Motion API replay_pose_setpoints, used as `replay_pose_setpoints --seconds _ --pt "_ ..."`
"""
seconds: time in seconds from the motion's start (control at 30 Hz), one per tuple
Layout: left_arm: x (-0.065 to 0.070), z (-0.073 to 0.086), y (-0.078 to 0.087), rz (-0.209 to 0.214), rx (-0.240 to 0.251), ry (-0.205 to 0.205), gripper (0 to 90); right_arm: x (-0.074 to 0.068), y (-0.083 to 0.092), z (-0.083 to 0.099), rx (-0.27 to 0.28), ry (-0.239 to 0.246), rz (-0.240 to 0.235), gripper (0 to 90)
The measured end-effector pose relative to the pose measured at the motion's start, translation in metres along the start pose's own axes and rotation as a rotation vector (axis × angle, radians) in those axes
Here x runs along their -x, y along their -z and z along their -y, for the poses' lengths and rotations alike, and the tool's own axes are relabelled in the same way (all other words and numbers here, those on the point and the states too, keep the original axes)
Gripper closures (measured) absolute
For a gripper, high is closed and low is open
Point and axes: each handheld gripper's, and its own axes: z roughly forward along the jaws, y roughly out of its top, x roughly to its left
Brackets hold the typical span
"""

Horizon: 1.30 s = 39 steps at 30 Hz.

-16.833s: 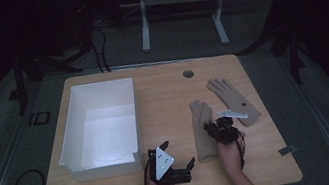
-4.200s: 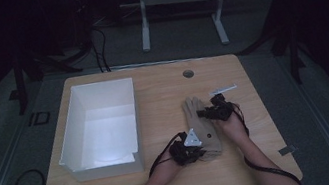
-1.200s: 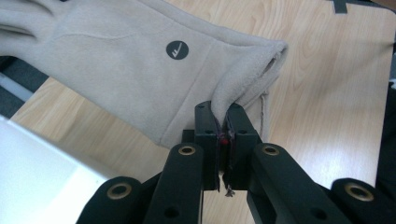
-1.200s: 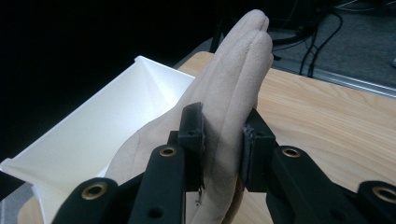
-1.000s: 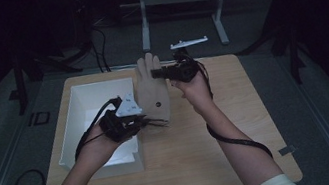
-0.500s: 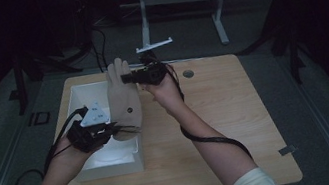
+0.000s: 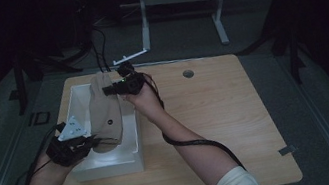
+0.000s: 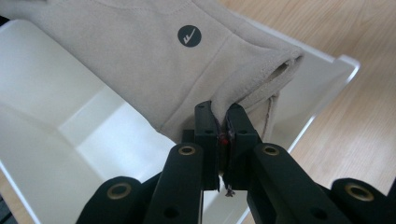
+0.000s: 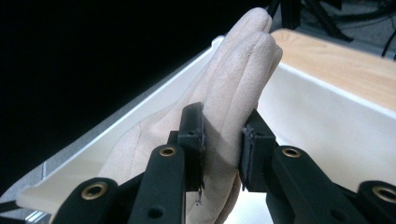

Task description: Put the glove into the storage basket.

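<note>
**Beige gloves held over the white bin**

The beige gloves (image 7: pixel 105 113) hang above the white bin (image 7: pixel 133 157) at the table's (image 7: pixel 236 111) left. The left gripper (image 8: pixel 223 122) pinches their near cuff; the right gripper (image 9: pixel 222 140) clamps their far fingers.

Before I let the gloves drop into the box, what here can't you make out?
- High view: the box floor under the gloves, covered by them.
- Left gripper view: the glove fingers, cut off at the top edge; one glove or two, unclear.
- Right gripper view: the cuffs, hidden behind the jaws.
- High view: the mark on the gloves, too small.
</note>
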Motion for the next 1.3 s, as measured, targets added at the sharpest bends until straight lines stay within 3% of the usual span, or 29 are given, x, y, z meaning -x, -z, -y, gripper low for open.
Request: replay_pose_setpoints --seconds 0.17,0.43,0.53,0.6,0.67,0.7,0.73,0.9,0.93,1.03,1.07,1.1,1.13,1.17,1.3 --pt "0.000 0.010 -0.006 0.001 -0.010 0.024 86.6 -0.001 -0.015 0.009 -0.041 0.005 0.011 73.9" --pt "0.006 0.030 -0.032 0.009 -0.030 0.086 86.5 0.001 -0.037 0.021 -0.120 0.015 0.033 73.8" --pt "0.007 0.032 -0.036 0.016 -0.035 0.087 86.5 0.002 -0.040 0.021 -0.132 0.016 0.035 73.5" --pt "0.007 0.032 -0.042 0.014 -0.035 0.089 86.4 0.002 -0.043 0.021 -0.151 0.027 0.043 69.2" --pt "0.006 0.034 -0.054 0.021 -0.073 0.104 85.3 0.003 -0.044 0.021 -0.153 0.026 0.062 60.1" --pt "0.004 0.035 -0.061 0.043 -0.101 0.124 79.2 0.005 -0.041 0.021 -0.143 0.008 0.064 50.5" --pt "0.004 0.037 -0.068 0.038 -0.109 0.131 79.2 0.005 -0.041 0.021 -0.143 0.008 0.064 50.5" --pt "0.004 0.038 -0.082 0.037 -0.136 0.187 56.9 0.008 -0.027 0.021 -0.127 0.005 0.054 40.8" --pt "0.004 0.037 -0.082 0.024 -0.129 0.190 56.9 0.008 -0.027 0.021 -0.127 0.005 0.054 40.8" --pt "0.004 0.034 -0.077 0.002 -0.080 0.224 43.9 0.005 -0.019 0.022 -0.109 0.033 0.037 33.1" --pt "0.005 0.032 -0.074 -0.007 -0.055 0.233 43.9 0.005 -0.019 0.022 -0.109 0.033 0.037 33.1" --pt "0.006 0.030 -0.072 -0.017 -0.034 0.241 35.7 0.004 -0.014 0.023 -0.107 0.048 0.018 29.1" --pt "0.007 0.028 -0.069 -0.015 0.001 0.259 35.7 0.004 -0.014 0.023 -0.107 0.048 0.018 29.1" --pt "0.008 0.025 -0.066 -0.015 0.039 0.275 28.8 0.004 -0.010 0.024 -0.104 0.057 0.004 25.0" --pt "0.015 0.016 -0.063 -0.022 0.054 0.242 14.0 0.002 0.001 0.026 -0.082 0.071 -0.014 22.1"
